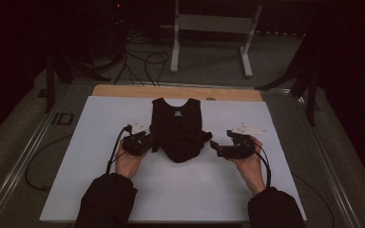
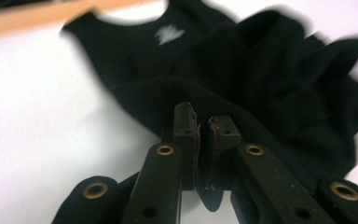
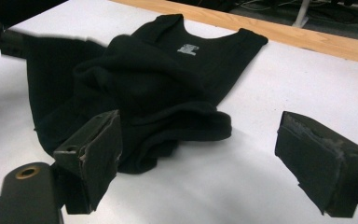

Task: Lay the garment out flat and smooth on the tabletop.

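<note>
The black vest [image 1: 179, 128] lies bunched in the middle of the white tabletop [image 1: 90, 180], its side pinched in the left claw [image 2: 203, 128] while the right claw [image 3: 200, 158] waits wide open, so a hard tug could slip it free.

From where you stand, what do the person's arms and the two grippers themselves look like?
Both forearms wear dark sleeves down to the wrists. The left gripper and right gripper are black, each topped by a pale three-cornered plate, with a black cable trailing back. Close up, the arms carry brass-ringed holes, and the blocky dark pads look worn at the edges.
</note>
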